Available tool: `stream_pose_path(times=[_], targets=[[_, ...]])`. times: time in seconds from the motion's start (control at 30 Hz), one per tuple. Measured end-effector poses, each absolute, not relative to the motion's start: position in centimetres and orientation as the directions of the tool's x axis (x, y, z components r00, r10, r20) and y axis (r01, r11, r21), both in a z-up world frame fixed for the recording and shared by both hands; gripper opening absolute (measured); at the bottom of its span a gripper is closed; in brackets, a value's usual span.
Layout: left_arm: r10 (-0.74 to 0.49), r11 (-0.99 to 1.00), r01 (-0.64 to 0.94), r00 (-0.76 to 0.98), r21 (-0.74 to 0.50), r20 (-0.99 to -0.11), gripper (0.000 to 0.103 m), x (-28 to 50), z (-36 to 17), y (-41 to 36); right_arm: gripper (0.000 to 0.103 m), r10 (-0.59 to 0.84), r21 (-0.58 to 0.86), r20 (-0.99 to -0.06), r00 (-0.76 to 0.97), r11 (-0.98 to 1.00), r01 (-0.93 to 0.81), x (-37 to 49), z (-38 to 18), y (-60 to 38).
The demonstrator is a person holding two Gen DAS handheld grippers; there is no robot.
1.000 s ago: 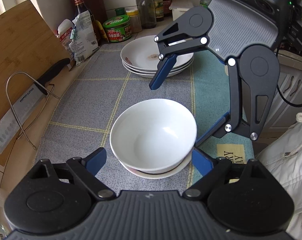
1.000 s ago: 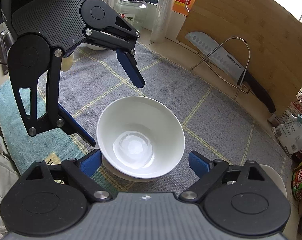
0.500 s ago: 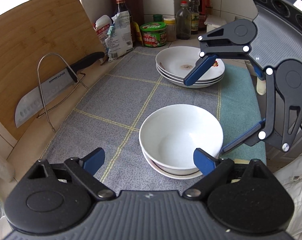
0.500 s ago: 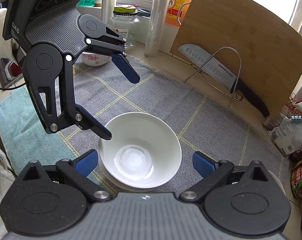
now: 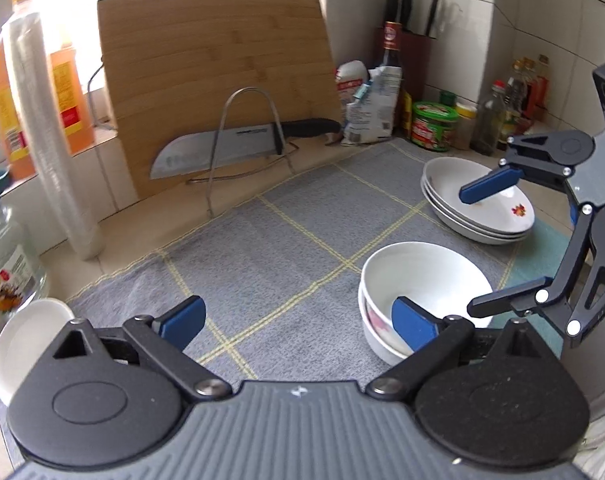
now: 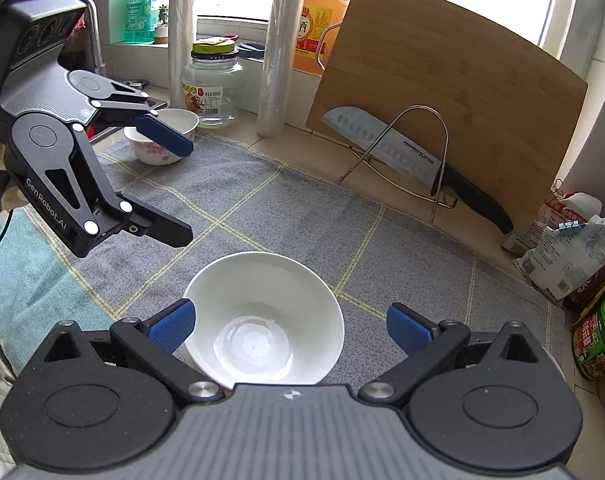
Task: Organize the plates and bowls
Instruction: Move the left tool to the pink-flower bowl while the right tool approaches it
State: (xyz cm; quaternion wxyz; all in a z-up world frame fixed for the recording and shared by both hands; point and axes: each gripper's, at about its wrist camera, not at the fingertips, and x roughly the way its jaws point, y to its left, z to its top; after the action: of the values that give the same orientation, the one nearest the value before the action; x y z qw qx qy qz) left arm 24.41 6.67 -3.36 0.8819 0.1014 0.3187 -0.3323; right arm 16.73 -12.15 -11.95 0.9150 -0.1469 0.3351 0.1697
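Glossy white ceramic bowl (image 6: 262, 320) nested atop another on grey checked cloth (image 6: 302, 208), right gripper (image 6: 288, 330) jaws wide around the bowl, not touching, left gripper (image 5: 298, 318) jaws wide, just opened, empty beside the bowl

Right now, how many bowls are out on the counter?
3. Two nested bowls sit on the grey mat; a floral bowl stands near the glass jar. More may be hidden.

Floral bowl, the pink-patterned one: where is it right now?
In the right wrist view the floral bowl sits upper left, at the grey mat's far corner, just before the glass jar and partly behind the left gripper's upper finger.
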Motion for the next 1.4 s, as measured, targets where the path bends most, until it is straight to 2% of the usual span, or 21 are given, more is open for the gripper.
stream_pose_path(times=[0.17, 0.37, 0.67, 0.83, 1.4], targets=[[-0.422, 0.867, 0.491, 0.64, -0.08, -0.641, 0.1, 24.3, -4.7, 10.7, 0.103, 0.213, -0.106, -0.653, 0.727, 0.924, -0.367, 18.2, -11.8, -10.3], [-0.384, 0.899, 0.424, 0.649, -0.108, -0.657, 0.1, 25.2, -6.1, 16.1, 0.103, 0.194, -0.118, -0.621, 0.759, 0.934, -0.336, 19.4, -10.9, -5.0], [-0.447, 0.844, 0.527, 0.595, -0.095, -0.668, 0.1, 27.4, -7.4, 24.8, 0.103, 0.125, -0.135, -0.661, 0.74, 0.95, -0.281, 22.0, -13.4, 6.0], [-0.454, 0.8, 0.6, 0.569, -0.032, -0.686, 0.1, 28.5, -7.0, 27.7, 0.103, 0.138, -0.091, -0.693, 0.707, 0.957, -0.276, 23.5, -15.5, 9.1], [-0.527, 0.552, 0.827, 0.442, 0.102, -0.726, 0.1, 35.3, -7.9, 28.0, 0.103, 0.206, -0.11, -0.708, 0.675, 0.912, -0.394, 29.1, -16.2, 12.3]])
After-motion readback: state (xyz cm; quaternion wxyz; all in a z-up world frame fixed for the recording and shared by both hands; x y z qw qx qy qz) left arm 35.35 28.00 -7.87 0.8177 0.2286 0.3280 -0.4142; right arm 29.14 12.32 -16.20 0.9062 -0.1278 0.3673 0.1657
